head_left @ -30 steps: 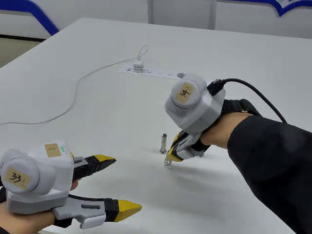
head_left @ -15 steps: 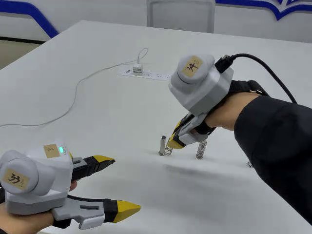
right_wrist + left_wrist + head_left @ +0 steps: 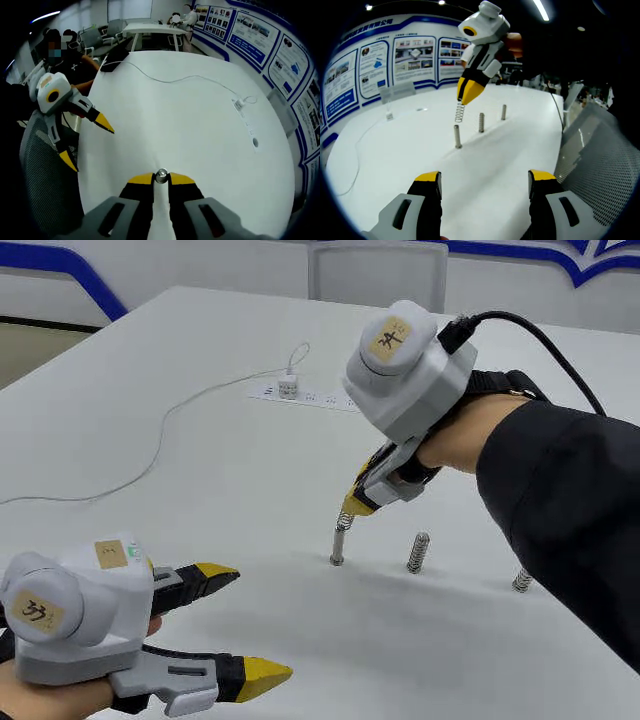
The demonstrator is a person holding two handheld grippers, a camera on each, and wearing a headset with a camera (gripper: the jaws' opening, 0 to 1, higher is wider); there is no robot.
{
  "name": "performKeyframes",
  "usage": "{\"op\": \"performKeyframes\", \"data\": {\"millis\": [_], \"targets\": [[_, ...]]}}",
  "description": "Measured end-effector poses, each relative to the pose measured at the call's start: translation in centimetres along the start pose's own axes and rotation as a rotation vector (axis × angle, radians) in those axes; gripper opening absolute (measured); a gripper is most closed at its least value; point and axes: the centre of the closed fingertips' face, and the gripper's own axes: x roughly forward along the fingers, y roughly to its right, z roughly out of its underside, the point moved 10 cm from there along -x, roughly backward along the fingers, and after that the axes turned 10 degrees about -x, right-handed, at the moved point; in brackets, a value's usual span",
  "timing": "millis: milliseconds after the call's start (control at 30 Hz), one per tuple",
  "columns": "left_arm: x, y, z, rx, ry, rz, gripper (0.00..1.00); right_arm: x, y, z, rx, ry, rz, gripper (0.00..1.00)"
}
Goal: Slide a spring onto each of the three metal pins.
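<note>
I'm working over a plain white table point(image 3: 200, 470) with a white power strip point(image 3: 305, 395) and its thin cable point(image 3: 150, 450) lying towards the far side. Blue-trimmed display posters point(image 3: 415, 55) line the room's wall, and their text is too small for me to read. A mesh chair back point(image 3: 600, 165) stands beside the table. My right gripper point(image 3: 352, 508) has its jaws pressed together on the top of a spring point(image 3: 345, 522). The spring hangs upright with its long axis close to vertical, and its lower end sits just over the top of the bare pin point(image 3: 337, 545); I can't tell whether they touch. Beside that pin stands a second pin point(image 3: 418, 552) with a spring coiled round it, and a third pin point(image 3: 521, 580) is near my sleeve. My left gripper point(image 3: 250, 622) hovers low and well apart from the pins, with its jaws spread and nothing between them. Both grippers carry tan stickers with handwritten marks I can't make out.
</note>
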Motion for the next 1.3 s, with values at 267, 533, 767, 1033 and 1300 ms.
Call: {"op": "performKeyframes", "data": {"millis": [267, 533, 767, 1033, 1300], "targets": [[0.0, -0.1, 0.1, -0.004, -0.004, -0.001, 0.72, 0.9, 0.3, -0.1, 0.018, -0.027, -0.024, 0.12], [0.0, -0.3, 0.3, -0.012, -0.003, -0.005, 0.72, 1.7, 0.3, -0.1, 0.018, -0.048, -0.04, 0.12], [0.0, -0.3, 0.4, -0.017, -0.004, -0.007, 0.72, 2.9, 0.5, 0.1, 0.025, -0.07, -0.058, 0.12], [0.0, -0.4, 0.5, -0.021, -0.005, -0.007, 0.72, 4.1, 0.6, 0.5, 0.042, -0.094, -0.074, 0.12], [0.0, -0.4, 0.5, -0.025, -0.008, -0.008, 0.72, 5.1, 0.2, 0.8, 0.053, -0.111, -0.084, 0.12]]}}
